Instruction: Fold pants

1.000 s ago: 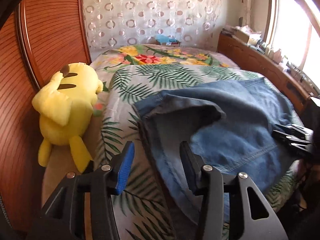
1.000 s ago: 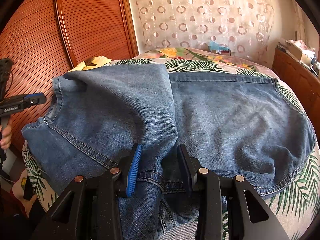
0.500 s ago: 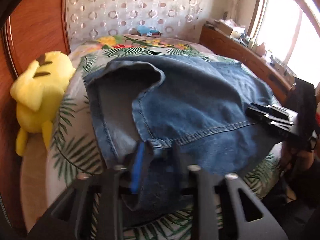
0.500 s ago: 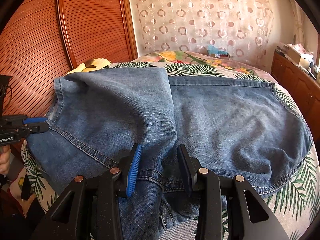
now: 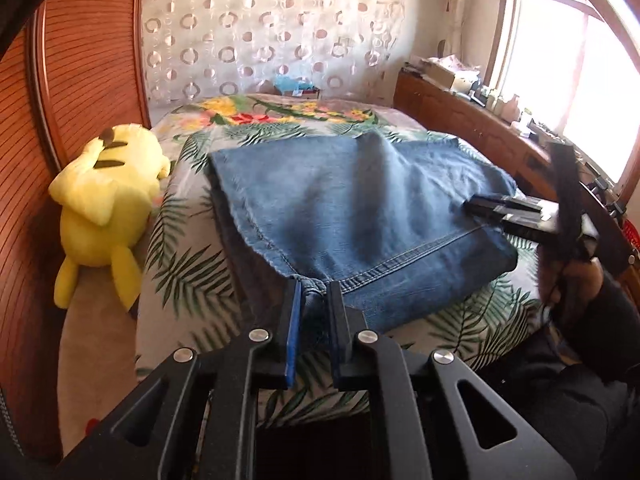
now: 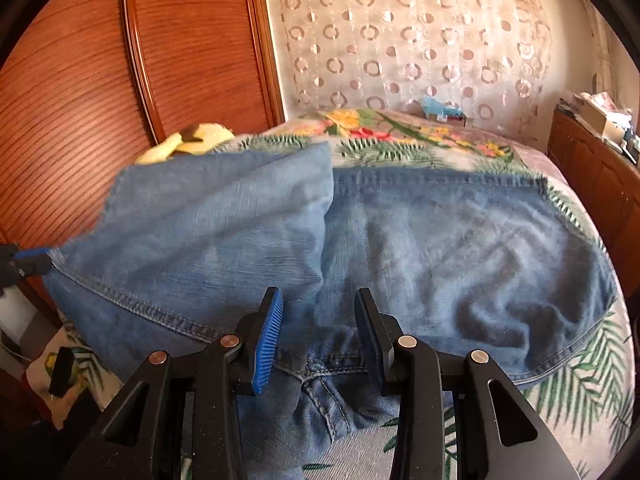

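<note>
A bedroom with a ribbed red-brown wooden wall panel (image 5: 80,60) and a sheer curtain patterned with rings (image 5: 272,32) holds a bed under a palm-leaf and flower print bedspread (image 5: 188,264). The faded blue denim pants (image 5: 360,216) lie across that bedspread, partly doubled over, with a yellow plush toy (image 5: 104,208) beside them against the panel.

The left gripper (image 5: 314,296) has just been closing its jaws, and they now pinch a stitched hem corner of the denim at the near edge of the pants. The right gripper (image 6: 318,316) straddles a bunched seam at the near edge with its jaws at a middling gap; whether its pads actually press the cloth I cannot tell.

The step in hand looks like the start of a fold, with the corner freshly taken. The next move probably calls for lifting that corner clear and carrying it across the pants to meet the opposite edge, keeping the layer taut so it lands flat.

No brand, label or legible writing shows anywhere.
</note>
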A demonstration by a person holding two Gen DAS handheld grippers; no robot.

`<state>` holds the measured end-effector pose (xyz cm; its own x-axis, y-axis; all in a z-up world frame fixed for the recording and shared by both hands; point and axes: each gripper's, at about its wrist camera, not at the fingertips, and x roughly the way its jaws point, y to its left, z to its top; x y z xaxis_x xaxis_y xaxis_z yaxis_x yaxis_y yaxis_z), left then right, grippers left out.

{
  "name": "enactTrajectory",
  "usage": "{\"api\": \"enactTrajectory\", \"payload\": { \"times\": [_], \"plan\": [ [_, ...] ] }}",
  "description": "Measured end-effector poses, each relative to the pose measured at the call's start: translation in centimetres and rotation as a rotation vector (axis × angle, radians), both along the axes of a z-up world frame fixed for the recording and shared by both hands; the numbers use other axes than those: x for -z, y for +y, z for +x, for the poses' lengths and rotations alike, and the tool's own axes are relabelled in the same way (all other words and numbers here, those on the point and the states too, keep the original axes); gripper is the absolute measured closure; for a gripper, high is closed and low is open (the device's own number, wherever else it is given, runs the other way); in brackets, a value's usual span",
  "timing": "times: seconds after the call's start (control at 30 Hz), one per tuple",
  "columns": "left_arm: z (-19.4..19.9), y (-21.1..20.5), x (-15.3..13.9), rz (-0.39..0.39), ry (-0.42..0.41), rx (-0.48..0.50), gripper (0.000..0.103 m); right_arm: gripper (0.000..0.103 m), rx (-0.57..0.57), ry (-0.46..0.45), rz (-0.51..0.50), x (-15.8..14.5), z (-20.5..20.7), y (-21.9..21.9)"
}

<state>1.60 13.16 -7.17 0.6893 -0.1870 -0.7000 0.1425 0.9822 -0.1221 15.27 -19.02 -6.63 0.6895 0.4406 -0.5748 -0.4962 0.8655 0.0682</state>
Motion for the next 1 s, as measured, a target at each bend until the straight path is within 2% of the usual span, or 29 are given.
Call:
{"api": "enactTrajectory", "payload": {
  "times": [0.1, 0.23, 0.3, 0.4, 0.6, 0.63, 0.67, 0.83, 0.87, 0.9, 0.93, 1.0],
  "plan": [
    [0.1, 0.4, 0.6, -0.003, 0.014, -0.02, 0.089, 0.064, -0.015, 0.002, 0.014, -1.0, -0.5, -0.1],
    [0.5, 0.2, 0.4, -0.016, 0.013, -0.019, 0.086, 0.064, -0.032, 0.001, -0.005, -0.8, -0.9, 0.1],
    [0.8, 0.0, 0.0, 0.004, 0.003, -0.028, 0.077, 0.064, -0.03, 0.017, -0.008, -0.3, -0.8, 0.0],
    [1.5, -0.2, -0.7, 0.028, -0.019, -0.032, 0.057, 0.064, -0.029, 0.042, -0.019, 0.3, -0.6, 0.3],
    [3.3, -1.2, -1.7, 0.057, -0.051, -0.017, 0.055, 0.065, -0.018, 0.085, -0.037, 1.5, -0.2, 0.0],
    [3.5, -1.4, -1.8, 0.057, -0.053, -0.013, 0.054, 0.082, -0.021, 0.087, -0.033, 1.6, -0.2, 0.0],
    [3.9, -1.6, -1.9, 0.055, -0.055, -0.011, 0.054, 0.092, -0.037, 0.098, -0.029, 1.6, -0.3, 0.1],
    [5.3, -2.6, -1.8, 0.059, -0.059, 0.004, 0.052, 0.096, -0.028, 0.08, -0.012, 1.1, -1.2, -0.7],
    [5.6, -2.9, -1.7, 0.057, -0.057, 0.008, 0.034, 0.096, -0.029, 0.083, -0.006, 1.1, -1.3, -0.7],
    [5.7, -3.0, -1.7, 0.05, -0.059, 0.008, 0.024, 0.096, -0.029, 0.084, -0.001, 1.1, -1.5, -0.8],
    [5.9, -3.1, -1.7, 0.038, -0.064, 0.009, 0.018, 0.096, -0.029, 0.084, 0.007, 1.1, -1.5, -1.0],
    [6.3, -3.4, -1.7, 0.024, -0.063, 0.012, 0.018, 0.096, -0.023, 0.086, 0.026, 1.2, -1.5, -1.5]
  ]
}}
